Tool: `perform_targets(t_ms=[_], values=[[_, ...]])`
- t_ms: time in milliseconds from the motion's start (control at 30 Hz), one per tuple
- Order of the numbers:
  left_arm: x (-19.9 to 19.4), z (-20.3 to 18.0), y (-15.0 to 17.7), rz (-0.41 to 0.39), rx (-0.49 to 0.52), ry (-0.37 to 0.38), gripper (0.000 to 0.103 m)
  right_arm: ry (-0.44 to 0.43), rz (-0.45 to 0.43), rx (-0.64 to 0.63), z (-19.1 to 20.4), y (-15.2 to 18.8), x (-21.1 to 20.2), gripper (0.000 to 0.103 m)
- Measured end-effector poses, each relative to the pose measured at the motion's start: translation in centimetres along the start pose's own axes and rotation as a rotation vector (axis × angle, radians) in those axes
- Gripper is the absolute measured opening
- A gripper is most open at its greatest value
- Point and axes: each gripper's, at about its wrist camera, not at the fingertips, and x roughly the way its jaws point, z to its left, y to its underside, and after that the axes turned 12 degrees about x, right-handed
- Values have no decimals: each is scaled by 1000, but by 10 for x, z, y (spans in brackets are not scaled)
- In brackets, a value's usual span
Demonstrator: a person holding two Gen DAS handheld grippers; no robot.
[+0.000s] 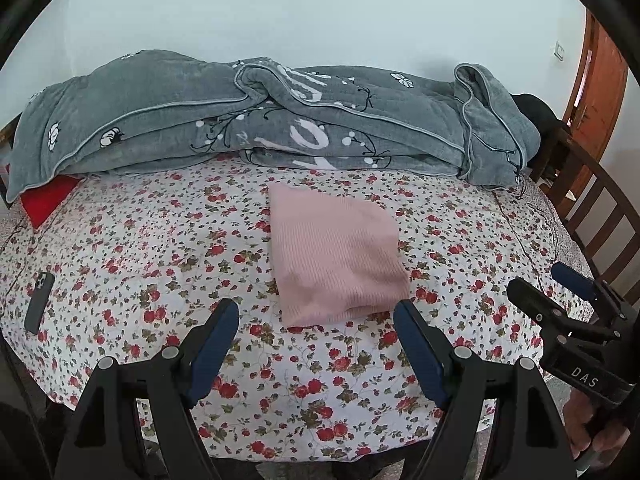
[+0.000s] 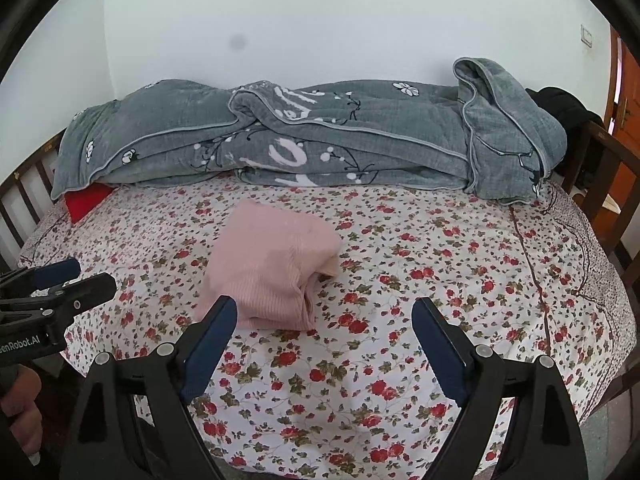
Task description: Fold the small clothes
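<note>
Pink ribbed garment (image 1: pixel 336 256) lies folded in a compact rectangle.

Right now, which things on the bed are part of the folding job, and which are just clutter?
Job:
- pink garment, folded, on the floral sheet
- left gripper and right gripper, both open, holding nothing

Lying about:
- grey quilt
- phone
- red item under the quilt

Both wrist views look down across the bed (image 1: pixel 120 240) from its near edge, sharing it.
</note>
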Motion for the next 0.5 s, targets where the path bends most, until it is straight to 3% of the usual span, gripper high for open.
perform_targets(t_ms=[500], values=[[-3,2,2,4,-5,-5,79,-6,-11,-10,0,-1,-5,88]])
